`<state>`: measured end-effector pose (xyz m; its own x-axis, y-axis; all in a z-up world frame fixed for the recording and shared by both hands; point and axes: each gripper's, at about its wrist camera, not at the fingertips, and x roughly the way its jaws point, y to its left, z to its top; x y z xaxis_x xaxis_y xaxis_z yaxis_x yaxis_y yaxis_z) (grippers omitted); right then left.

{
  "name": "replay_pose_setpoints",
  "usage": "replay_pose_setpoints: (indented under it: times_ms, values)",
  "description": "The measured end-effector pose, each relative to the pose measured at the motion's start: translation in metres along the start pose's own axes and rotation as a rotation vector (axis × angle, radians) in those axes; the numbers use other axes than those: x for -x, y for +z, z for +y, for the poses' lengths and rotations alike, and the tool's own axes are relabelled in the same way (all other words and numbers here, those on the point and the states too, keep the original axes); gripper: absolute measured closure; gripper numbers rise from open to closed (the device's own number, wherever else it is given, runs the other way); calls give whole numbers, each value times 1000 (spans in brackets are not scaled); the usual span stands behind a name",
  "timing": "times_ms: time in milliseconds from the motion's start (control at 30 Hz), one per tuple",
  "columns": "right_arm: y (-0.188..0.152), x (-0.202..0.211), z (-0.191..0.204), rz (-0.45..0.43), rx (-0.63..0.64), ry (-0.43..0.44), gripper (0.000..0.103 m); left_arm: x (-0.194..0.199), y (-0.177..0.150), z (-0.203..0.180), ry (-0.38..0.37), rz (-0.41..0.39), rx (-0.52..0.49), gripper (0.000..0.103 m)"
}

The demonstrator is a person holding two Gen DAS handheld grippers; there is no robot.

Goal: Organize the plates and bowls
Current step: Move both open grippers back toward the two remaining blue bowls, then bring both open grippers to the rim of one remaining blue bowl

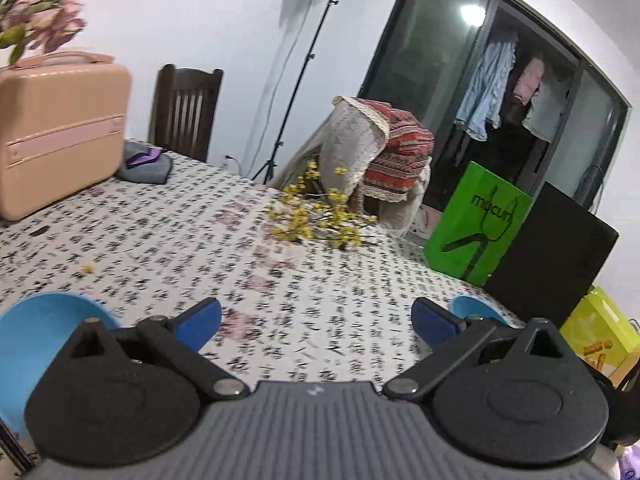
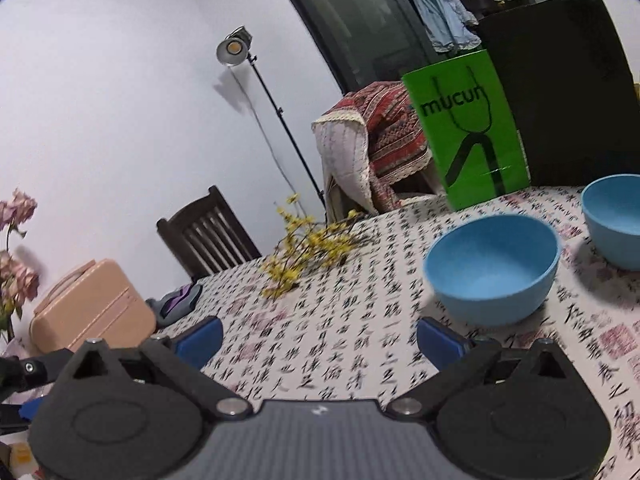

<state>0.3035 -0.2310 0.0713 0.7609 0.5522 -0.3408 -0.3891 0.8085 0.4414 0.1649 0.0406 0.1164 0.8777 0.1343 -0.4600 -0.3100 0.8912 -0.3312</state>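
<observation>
While nothing is gripped, both jaws are held wide: left gripper [image 1: 316, 320], right gripper [image 2: 320, 340] | nearer bowl [image 2: 492, 268] is seen centre right, second bowl [image 2: 614, 218] far right | risk: rim could be knocked, bowl slid off tablecloth [image 2: 340, 344].

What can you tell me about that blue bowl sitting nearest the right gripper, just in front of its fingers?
The blue bowl is a plain, light blue, round bowl with a matte finish, possibly plastic. It stands upright and empty on the tablecloth printed with black calligraphy. Nothing touches it except the cloth. A second blue bowl stands apart to its right, and the green bag stands behind it. The right gripper is open before it.
</observation>
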Motion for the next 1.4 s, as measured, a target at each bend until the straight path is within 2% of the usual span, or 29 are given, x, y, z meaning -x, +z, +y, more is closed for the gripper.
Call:
replay_pose_setpoints:
  times_ms: [667,967,1400]
  values:
    - [-13,59,-11,-62,0,-166,0,-3,-21,-22,-157,70,-49,0]
    - [-18,69,-9,-72,12,-197,0,-3,-24,-27,-180,79,-60,0]
    - [-13,71,-29,-89,-21,-243,0,-23,-26,-33,-177,109,-65,0]
